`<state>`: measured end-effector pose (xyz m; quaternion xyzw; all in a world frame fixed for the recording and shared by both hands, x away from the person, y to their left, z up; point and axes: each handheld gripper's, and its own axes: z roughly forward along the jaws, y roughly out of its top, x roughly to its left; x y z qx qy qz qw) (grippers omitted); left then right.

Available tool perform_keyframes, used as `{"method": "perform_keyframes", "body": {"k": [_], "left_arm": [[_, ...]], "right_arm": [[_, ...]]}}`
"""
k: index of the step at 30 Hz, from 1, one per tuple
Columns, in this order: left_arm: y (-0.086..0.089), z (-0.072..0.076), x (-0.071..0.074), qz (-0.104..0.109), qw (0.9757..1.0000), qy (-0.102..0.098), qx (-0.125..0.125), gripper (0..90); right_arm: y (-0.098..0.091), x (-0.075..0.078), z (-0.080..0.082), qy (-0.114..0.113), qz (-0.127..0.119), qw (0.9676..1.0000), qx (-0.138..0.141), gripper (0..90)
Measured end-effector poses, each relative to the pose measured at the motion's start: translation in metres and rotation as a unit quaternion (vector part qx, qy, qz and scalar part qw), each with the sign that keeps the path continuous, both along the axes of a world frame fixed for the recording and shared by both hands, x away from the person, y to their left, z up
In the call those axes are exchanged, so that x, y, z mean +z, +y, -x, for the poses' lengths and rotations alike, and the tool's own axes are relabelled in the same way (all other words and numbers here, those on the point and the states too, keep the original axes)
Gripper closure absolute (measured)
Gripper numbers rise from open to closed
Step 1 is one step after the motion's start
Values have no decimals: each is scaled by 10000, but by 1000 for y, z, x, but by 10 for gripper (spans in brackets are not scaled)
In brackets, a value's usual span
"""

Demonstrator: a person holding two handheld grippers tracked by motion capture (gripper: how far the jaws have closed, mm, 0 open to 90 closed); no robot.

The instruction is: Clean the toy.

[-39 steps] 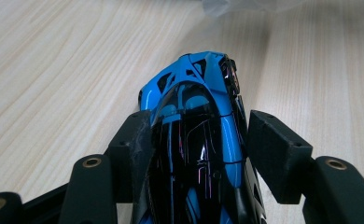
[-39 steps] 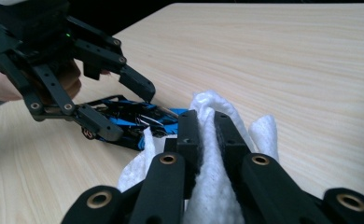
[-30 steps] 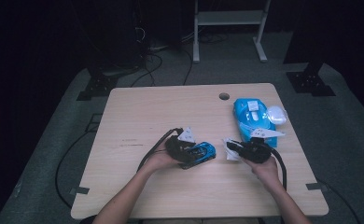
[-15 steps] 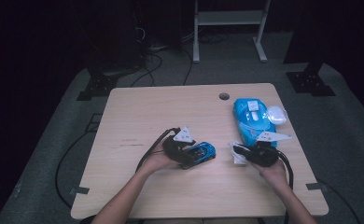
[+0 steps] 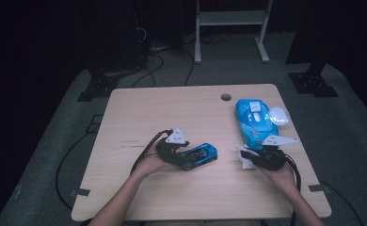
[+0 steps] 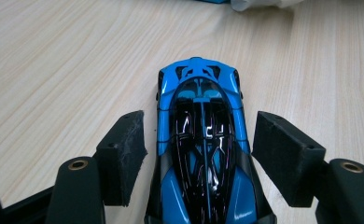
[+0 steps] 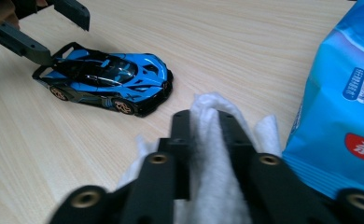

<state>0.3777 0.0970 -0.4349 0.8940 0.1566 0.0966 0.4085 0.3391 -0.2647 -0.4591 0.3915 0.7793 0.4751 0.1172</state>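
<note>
High view: your left gripper (image 5: 187, 157) and blue toy car (image 5: 199, 156) lie at the table's (image 5: 172, 113) 6 o'clock; left gripper view: jaws just opening, flanking the car (image 6: 201, 140) untouched; right gripper view: your jaws, just loosening, pinch the white wipe (image 7: 215, 154).

Left claw (image 6: 199, 154) jaws parted, right claw (image 7: 203, 135) jaws narrowly apart.

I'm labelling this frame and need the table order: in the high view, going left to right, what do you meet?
Left gripper → toy car → white wipe → right gripper. The wipes pack and clear lid lie farther back, overlapping these, so left out.
</note>
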Motion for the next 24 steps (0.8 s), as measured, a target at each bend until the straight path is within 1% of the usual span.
{"method": "perform_keyframes", "body": {"k": [2, 3, 4, 5, 6, 8, 11, 12, 13, 14, 15, 17, 19, 24], "left_arm": [[1, 0, 0, -28, 10000, -9, 6, 328], [1, 0, 0, -40, 10000, -18, 0, 326], [2, 0, 0, -30, 10000, -32, -7, 321], [2, 0, 0, -2, 10000, -24, 4, 319], [3, 0, 0, 7, 10000, -10, 11, 318], [5, 0, 1, -3, 10000, -25, 24, 305], [9, 1, 2, 58, 9999, 16, 88, 289], [10, 2, 2, 41, 10000, -3, 89, 287], [11, 3, 2, 75, 9999, 6, 126, 285], [13, 3, 3, 32, 9999, -9, 128, 281], [15, 3, 3, 65, 9999, -8, 152, 277], [18, 5, 4, 47, 9999, -30, 163, 272], [21, 6, 4, 87, 9998, -24, 205, 263], [29, 10, 5, 14, 9997, -28, 233, 253]], "right_arm": [[2, 0, -2, -14, 95, 10000, 4, 626], [3, 0, -3, -41, 121, 9999, 11, 607], [4, 1, -3, -4, 86, 10000, 29, 577], [4, 1, -4, -17, 66, 10000, 46, 543], [4, 2, -4, -24, 58, 10000, 52, 532], [3, 4, -4, -15, 4, 9999, 111, 518], [0, 8, -1, -87, -83, 9999, 106, 496], [-1, 9, 0, -104, -109, 9998, 99, 490], [-3, 9, 1, -124, -101, 9998, 94, 484], [-4, 10, 2, -104, -130, 9998, 95, 484], [-5, 11, 2, -98, -136, 9998, 107, 483], [-7, 12, 4, -120, -124, 9998, 97, 475], [-10, 13, 6, -131, -146, 9998, 105, 471], [-13, 15, 9, -107, -191, 9997, 79, 438]]}}
